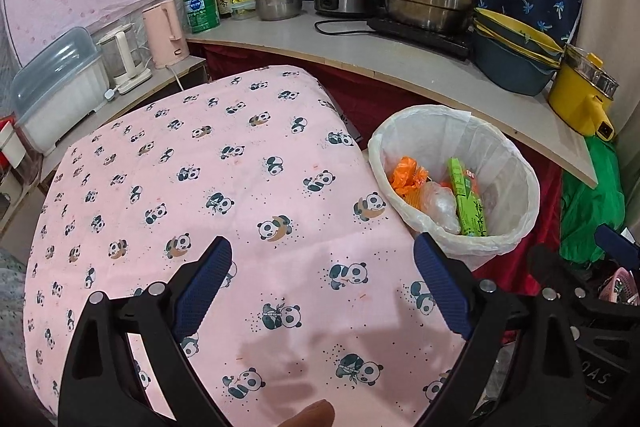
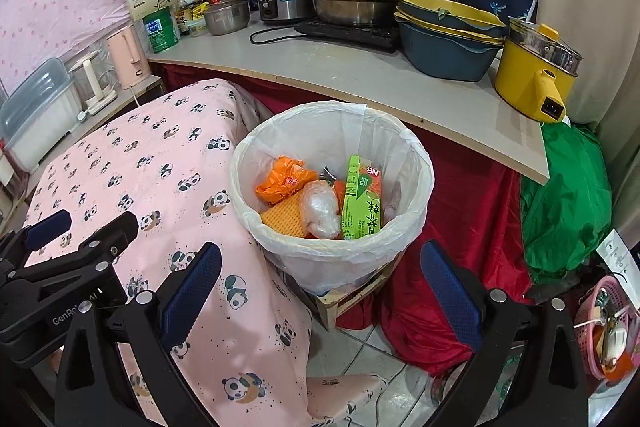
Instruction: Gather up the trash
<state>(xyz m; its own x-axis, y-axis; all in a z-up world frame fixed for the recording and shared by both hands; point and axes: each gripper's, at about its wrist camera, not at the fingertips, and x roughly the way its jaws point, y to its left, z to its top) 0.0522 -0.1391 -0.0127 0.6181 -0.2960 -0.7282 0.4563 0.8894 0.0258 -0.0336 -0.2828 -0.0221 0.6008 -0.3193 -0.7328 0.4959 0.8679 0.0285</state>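
Blue-padded tools: left tool [image 1: 322,283] and right tool [image 2: 320,291] both spread wide, nothing between the jaws.
Panda cloth [image 1: 200,187]: bare under the left tool, no litter showing on it.
Bin [image 2: 256,163]: just beside the cloth's edge; holds an orange bag [image 2: 280,181], clear wrap [image 2: 320,211] and a green carton [image 2: 360,203].
Risk: bin perches on a low wooden stand [image 2: 352,293]; a bumped rim could tip it.
Risk: liner [image 2: 384,119] drapes loosely and could snag on a jaw.

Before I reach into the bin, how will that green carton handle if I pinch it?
The green carton leans upright against the liner, so it may tip when nudged. It looks like printed card, probably light, and may crush under a hard pinch. Its faces look glossy, so possibly slick. The crumpled clear plastic beside it will likely give way.
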